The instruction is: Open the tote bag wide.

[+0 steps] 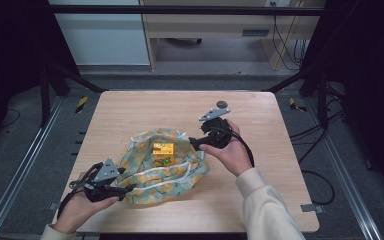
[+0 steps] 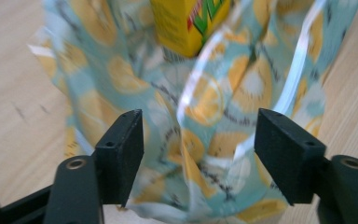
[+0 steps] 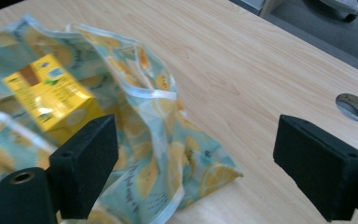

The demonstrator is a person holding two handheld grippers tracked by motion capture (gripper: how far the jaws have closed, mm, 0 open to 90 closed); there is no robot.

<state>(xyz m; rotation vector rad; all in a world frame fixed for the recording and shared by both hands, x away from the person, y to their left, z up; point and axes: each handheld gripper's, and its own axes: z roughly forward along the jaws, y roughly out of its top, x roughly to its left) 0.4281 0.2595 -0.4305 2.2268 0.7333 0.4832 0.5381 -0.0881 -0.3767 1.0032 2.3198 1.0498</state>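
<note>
Both jaws wide: left gripper (image 2: pixel 199 154) straddles the cloth (image 2: pixel 214 93) edge, right gripper (image 3: pixel 209 163) beside it, box (image 3: pixel 51 95) on cloth.

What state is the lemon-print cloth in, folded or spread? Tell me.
Partly spread. The cloth lies rumpled on the table, its edges gathered up around a yellow carton resting on its middle.

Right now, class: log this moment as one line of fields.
left gripper: open, astride bag edge | right gripper: open, over bag corner | carton: on bag | table: wood
</note>
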